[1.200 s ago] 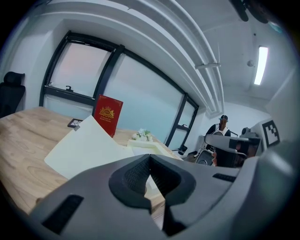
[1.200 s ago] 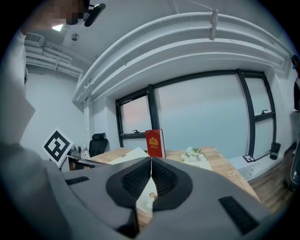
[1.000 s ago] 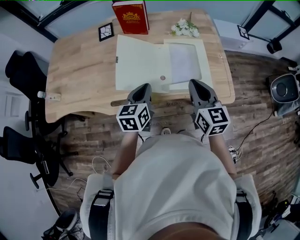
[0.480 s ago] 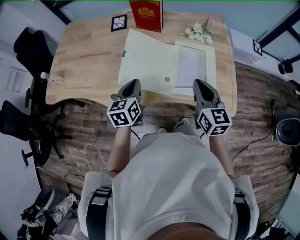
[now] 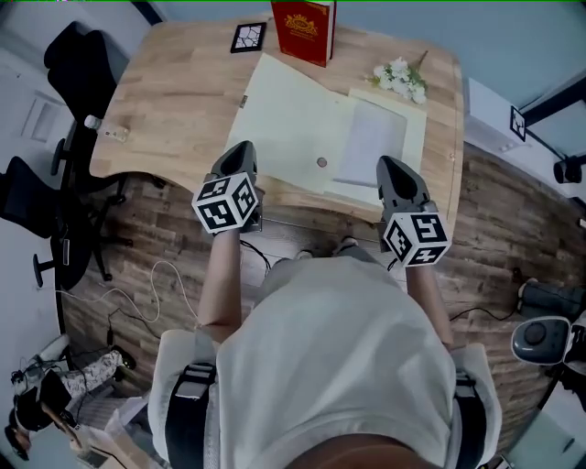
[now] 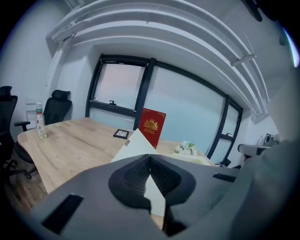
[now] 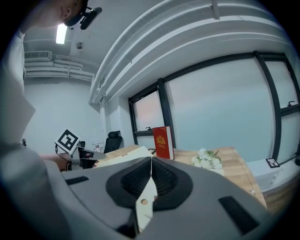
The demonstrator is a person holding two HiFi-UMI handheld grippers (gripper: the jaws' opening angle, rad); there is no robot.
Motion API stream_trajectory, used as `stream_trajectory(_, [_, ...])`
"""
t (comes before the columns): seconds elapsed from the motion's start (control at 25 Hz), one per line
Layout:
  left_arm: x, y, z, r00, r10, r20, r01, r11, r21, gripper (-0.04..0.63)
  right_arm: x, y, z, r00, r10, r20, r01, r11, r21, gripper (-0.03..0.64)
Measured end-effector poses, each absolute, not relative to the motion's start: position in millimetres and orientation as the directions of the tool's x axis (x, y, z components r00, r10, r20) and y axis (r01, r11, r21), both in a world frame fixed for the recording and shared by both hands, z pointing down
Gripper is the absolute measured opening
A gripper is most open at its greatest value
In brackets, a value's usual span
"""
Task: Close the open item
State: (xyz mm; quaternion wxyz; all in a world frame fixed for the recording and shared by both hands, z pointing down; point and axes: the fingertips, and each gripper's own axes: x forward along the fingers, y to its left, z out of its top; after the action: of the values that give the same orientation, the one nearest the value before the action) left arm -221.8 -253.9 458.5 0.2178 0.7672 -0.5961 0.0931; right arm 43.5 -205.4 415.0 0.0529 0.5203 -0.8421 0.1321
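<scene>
A cream folder [image 5: 288, 119] lies open and flat on the wooden table [image 5: 174, 101], its left cover spread wide and a pocket with a pale sheet [image 5: 371, 142] on the right. My left gripper [image 5: 240, 151] hovers over the table's near edge at the cover's lower left corner, jaws shut with nothing between them. My right gripper [image 5: 392, 167] is at the near edge below the pocket side, also shut and empty. The left gripper view shows the left gripper [image 6: 149, 156] with the folder [image 6: 138, 143] just ahead. The right gripper [image 7: 151, 159] points along the folder [image 7: 124, 155].
A red book [image 5: 307, 27] stands upright at the table's far edge, beside a small marker tile [image 5: 248, 38]. White flowers [image 5: 400, 80] lie at the far right. A small bottle [image 5: 108, 131] rests near the left edge. Black office chairs [image 5: 73, 55] stand left of the table.
The head view has swung, so the table sits tilted in it now. My left gripper has drifted left and a little forward. The folder has not moved.
</scene>
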Motion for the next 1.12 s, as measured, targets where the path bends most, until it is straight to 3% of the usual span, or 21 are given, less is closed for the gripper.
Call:
stream_trajectory(0.64, [-222, -295, 442, 0.172, -0.886, 0.431, -0.982, -0.119, 0.147, 0.020, 49, -219, 416, -0.552, -0.801, 0.232, -0.833, 0.519, -0.193, 0.019])
stream_trajectory(1.12, [-230, -333, 455, 0.180, -0.842, 0.509, -0.984, -0.157, 0.088, 0.029, 51, -219, 418, -0.571, -0.786, 0.238, -0.820, 0.536, -0.198, 0.020])
